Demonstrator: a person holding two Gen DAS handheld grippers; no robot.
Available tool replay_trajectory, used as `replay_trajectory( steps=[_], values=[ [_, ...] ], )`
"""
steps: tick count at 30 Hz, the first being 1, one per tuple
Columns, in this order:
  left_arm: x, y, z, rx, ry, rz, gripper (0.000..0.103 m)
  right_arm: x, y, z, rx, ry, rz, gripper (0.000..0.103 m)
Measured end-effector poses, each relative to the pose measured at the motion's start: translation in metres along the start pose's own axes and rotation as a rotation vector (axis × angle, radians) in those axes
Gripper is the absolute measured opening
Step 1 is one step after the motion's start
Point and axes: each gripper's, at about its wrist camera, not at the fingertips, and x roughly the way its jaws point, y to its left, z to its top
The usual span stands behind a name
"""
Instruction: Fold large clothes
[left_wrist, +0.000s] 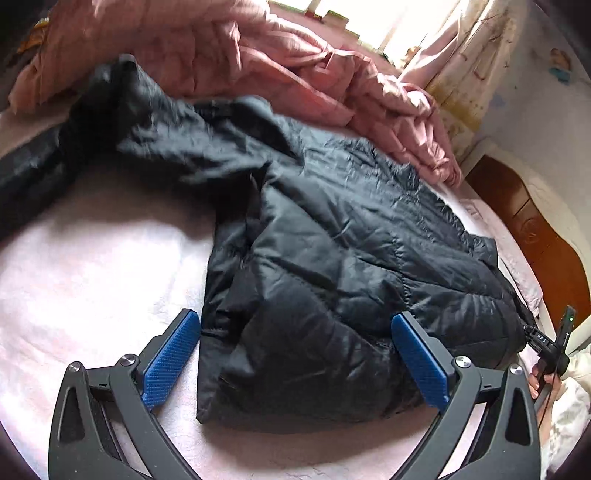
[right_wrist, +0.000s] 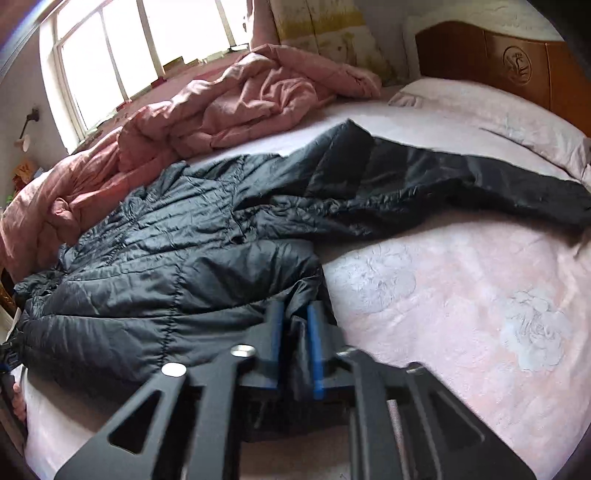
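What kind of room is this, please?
Most likely a home bedroom: a black padded jacket lies on a bed with a pink flowered sheet, beside a rumpled pink quilt and a carved wooden headboard.

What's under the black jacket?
The jacket lies on a pink floral bedsheet, bare beside it. Anything beneath the jacket is covered. Right claw pinches its edge.

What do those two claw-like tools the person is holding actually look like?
Each gripper is matte black, with two curved arms that have triangular cut-outs and round silver bolts. The left gripper has flat, bright blue ribbed pads on its fingers; the right gripper has the same blue pads. No cables or markings show on them.
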Motion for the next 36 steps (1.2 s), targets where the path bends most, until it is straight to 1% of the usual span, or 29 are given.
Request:
replay_trajectory(
  steps=[1, 2, 3, 4, 5, 6, 7, 8, 9, 10, 11, 13, 17, 19, 21, 23, 25, 28, 31, 33, 34, 35, 36],
  values=[
    [0.002, -0.002, 0.0, 0.014, 0.017, 0.014, 0.103, -0.001, -0.002, 0.0, 0.01, -0.008, 0.006, 0.063],
    [0.003, -0.005, -0.001, 0.031, 0.026, 0.036, 0.101, -0.002, -0.003, 0.0, 0.019, -0.015, 0.02, 0.079],
    [0.004, -0.008, -0.003, 0.047, 0.025, 0.063, 0.098, -0.003, -0.006, 0.0, 0.029, -0.013, 0.054, 0.082],
    [0.003, -0.011, -0.004, 0.06, 0.021, 0.077, 0.082, 0.001, -0.007, 0.001, 0.031, 0.011, 0.087, 0.082],
    [0.001, -0.011, -0.006, 0.06, 0.01, 0.055, 0.053, 0.009, -0.007, 0.0, 0.033, 0.057, 0.126, 0.082],
    [-0.002, -0.008, -0.007, 0.043, 0.008, -0.014, 0.04, 0.018, -0.007, -0.001, 0.038, 0.109, 0.15, 0.081],
    [-0.003, -0.005, -0.009, 0.013, 0.013, -0.115, 0.023, 0.023, -0.006, -0.001, 0.035, 0.121, 0.146, 0.081],
    [-0.004, -0.002, -0.01, -0.007, 0.017, -0.184, 0.019, 0.023, -0.004, -0.001, 0.025, 0.116, 0.144, 0.074],
    [-0.009, -0.001, -0.011, -0.008, 0.005, -0.196, 0.018, 0.022, -0.001, -0.001, 0.015, 0.12, 0.18, 0.045],
    [-0.014, -0.002, -0.012, -0.008, -0.011, -0.193, 0.016, 0.023, 0.001, -0.002, 0.017, 0.131, 0.228, 0.03],
    [-0.019, -0.003, -0.014, -0.012, -0.017, -0.19, 0.014, 0.022, 0.002, -0.003, 0.026, 0.125, 0.248, 0.018],
    [-0.032, -0.007, -0.021, -0.019, -0.038, -0.186, 0.012, 0.011, 0.004, -0.006, 0.012, 0.088, 0.226, 0.014],
    [-0.074, -0.025, -0.05, 0.011, -0.06, -0.097, 0.012, -0.032, 0.005, -0.016, 0.041, 0.059, 0.213, 0.013],
    [-0.098, -0.032, -0.069, 0.033, -0.09, -0.076, 0.012, -0.054, 0.007, -0.025, 0.033, 0.041, 0.212, 0.013],
    [-0.118, -0.039, -0.086, 0.062, -0.104, -0.055, 0.012, -0.083, 0.013, -0.046, 0.002, 0.014, 0.187, 0.013],
    [-0.135, -0.048, -0.101, 0.114, -0.113, -0.007, 0.013, -0.106, 0.02, -0.064, -0.046, -0.031, 0.165, 0.013],
    [-0.147, -0.053, -0.116, 0.146, -0.125, 0.007, 0.013, -0.124, 0.026, -0.08, -0.094, -0.063, 0.126, 0.013],
    [-0.16, -0.052, -0.132, 0.161, -0.147, -0.012, 0.016, -0.144, 0.026, -0.099, -0.113, -0.114, 0.083, 0.014],
    [-0.167, -0.056, -0.141, 0.184, -0.203, 0.02, 0.021, -0.152, 0.026, -0.108, -0.129, -0.156, 0.032, 0.017],
    [-0.169, -0.06, -0.141, 0.187, -0.255, 0.051, 0.035, -0.155, 0.031, -0.109, -0.162, -0.185, -0.026, 0.021],
    [-0.172, -0.063, -0.141, 0.206, -0.294, 0.081, 0.05, -0.156, 0.033, -0.109, -0.171, -0.2, -0.033, 0.023],
    [-0.176, -0.069, -0.143, 0.243, -0.333, 0.113, 0.071, -0.159, 0.035, -0.108, -0.172, -0.222, -0.044, 0.028],
    [-0.179, -0.076, -0.143, 0.284, -0.379, 0.153, 0.082, -0.163, 0.034, -0.107, -0.168, -0.251, -0.06, 0.035]
  ],
)
